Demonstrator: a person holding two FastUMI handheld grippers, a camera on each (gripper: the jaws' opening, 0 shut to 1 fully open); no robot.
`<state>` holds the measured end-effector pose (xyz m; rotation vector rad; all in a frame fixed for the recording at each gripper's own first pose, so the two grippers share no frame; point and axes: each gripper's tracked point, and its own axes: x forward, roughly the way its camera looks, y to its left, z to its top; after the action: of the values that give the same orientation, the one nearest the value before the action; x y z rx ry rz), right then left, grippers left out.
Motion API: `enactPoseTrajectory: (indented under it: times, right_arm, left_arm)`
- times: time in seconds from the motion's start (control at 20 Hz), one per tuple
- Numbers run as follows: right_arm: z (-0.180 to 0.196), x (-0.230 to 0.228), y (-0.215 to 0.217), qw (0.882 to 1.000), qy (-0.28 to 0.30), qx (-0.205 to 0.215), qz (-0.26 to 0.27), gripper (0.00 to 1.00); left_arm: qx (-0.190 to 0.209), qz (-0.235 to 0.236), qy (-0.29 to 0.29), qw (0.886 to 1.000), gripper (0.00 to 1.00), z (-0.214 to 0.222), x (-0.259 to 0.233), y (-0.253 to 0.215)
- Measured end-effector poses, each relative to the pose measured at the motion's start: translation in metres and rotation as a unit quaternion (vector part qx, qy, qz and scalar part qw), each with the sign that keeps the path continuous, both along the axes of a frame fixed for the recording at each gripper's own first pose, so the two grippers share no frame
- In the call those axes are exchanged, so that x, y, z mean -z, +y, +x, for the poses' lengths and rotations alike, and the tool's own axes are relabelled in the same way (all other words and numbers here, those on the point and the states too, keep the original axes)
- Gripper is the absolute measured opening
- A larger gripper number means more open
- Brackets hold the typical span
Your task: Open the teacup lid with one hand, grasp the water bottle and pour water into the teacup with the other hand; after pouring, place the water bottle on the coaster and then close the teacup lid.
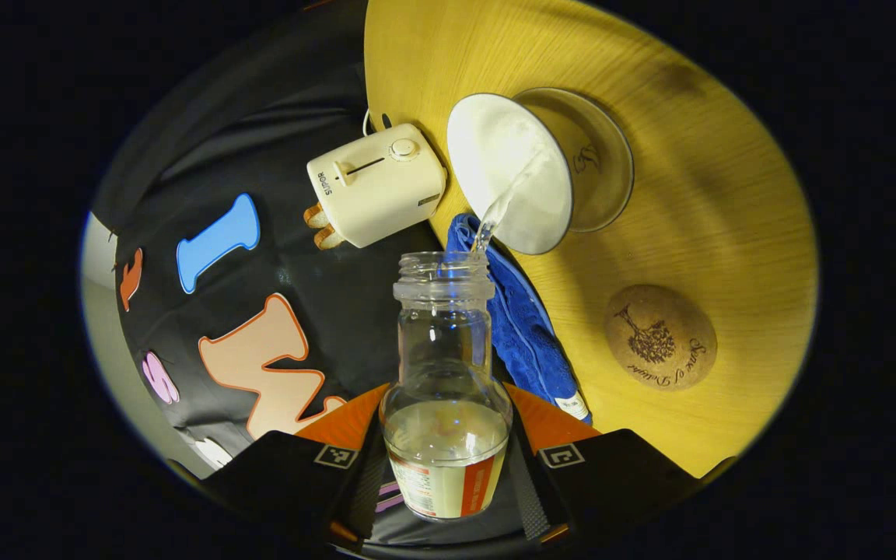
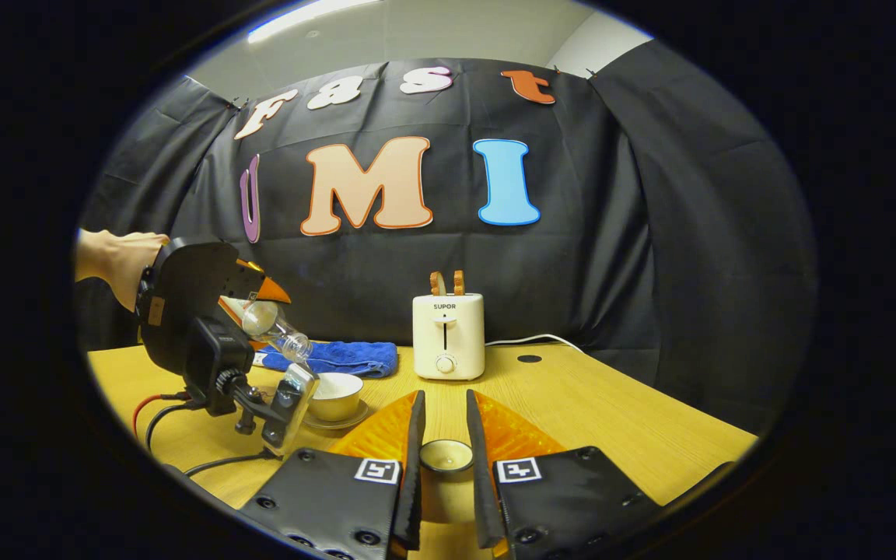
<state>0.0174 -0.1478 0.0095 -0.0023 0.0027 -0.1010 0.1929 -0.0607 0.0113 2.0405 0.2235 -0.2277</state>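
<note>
Clear water streams from your tilted water bottle, clamped in the left gripper fingers, into the white teacup on its saucer. Your right gripper fingers pinch the lid above the bench. Tilt further and water may overshoot onto the blue towel; the cork coaster waits nearby.

Bright overhead light, a ceiling strip glowing; soft shadows on the bench; strong fisheye bending at edges.

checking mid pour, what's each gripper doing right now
Left gripper: shut on the water bottle, pouring into the teacup.
Right gripper: shut on the teacup lid.
</note>
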Motion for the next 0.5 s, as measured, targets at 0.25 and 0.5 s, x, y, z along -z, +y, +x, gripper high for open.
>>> enactPoseTrajectory:
  times: [0.25, 0.5]
  right_arm:
    - [0.0, 0.001, 0.0, 1.0, 0.0, 0.0, 0.0, 0.31]
    - [0.0, 0.0, 0.0, 1.0, 0.0, -0.001, 0.0, 0.31]
  left_arm:
    - [0.006, 0.019, -0.005, 1.0, 0.68, -0.003, -0.008, -0.005]
    - [0.014, 0.025, -0.004, 1.0, 0.69, 0.001, -0.01, -0.013]
